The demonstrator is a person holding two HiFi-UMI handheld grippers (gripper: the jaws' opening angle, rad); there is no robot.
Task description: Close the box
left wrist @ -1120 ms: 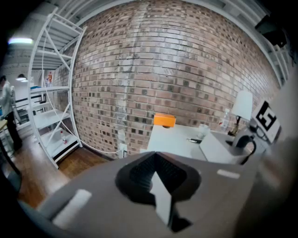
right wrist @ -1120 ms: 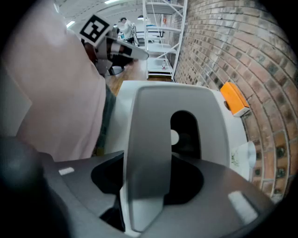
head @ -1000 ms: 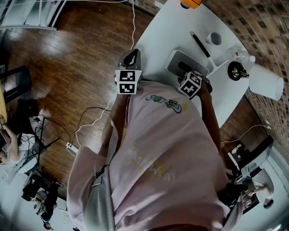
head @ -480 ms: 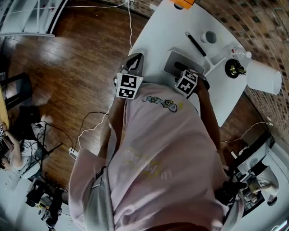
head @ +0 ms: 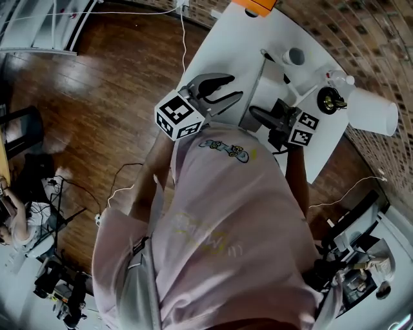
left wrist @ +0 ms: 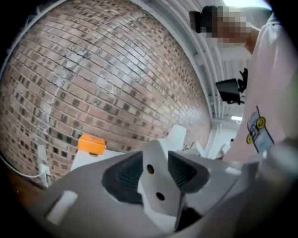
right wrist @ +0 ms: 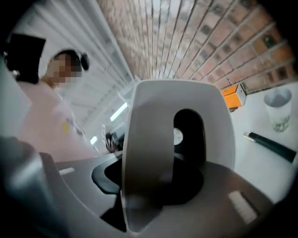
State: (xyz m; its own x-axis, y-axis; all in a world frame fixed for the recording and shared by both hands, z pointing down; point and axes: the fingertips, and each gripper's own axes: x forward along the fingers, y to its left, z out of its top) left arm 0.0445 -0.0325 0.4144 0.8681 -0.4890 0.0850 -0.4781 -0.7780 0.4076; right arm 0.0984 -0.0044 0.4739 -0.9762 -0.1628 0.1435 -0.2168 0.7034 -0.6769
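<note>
The grey box's lid (head: 255,84) stands on edge on the white table (head: 226,45). In the right gripper view the lid (right wrist: 153,139) is a pale panel with a dark slot, filling the space between the jaws. My right gripper (head: 261,116) (right wrist: 158,179) is shut on it. My left gripper (head: 229,89) hangs over the table's near edge to the left of the lid, and its jaws are opening. A white wedge with two holes (left wrist: 153,186) stands between its ribbed pads (left wrist: 123,176). I cannot tell what that wedge belongs to.
An orange block (head: 255,5) (left wrist: 91,144) lies at the table's far end by the brick wall. A paper cup (head: 295,57) (right wrist: 278,109) and a black pen (right wrist: 270,145) lie beyond the box. A white lamp shade (head: 374,109) hangs at the right. Cables cross the wooden floor (head: 97,97).
The left gripper has swung right over the table and its jaws have spread apart. The right gripper has turned and shifted right, and the lid has risen from flat to edge-on.
</note>
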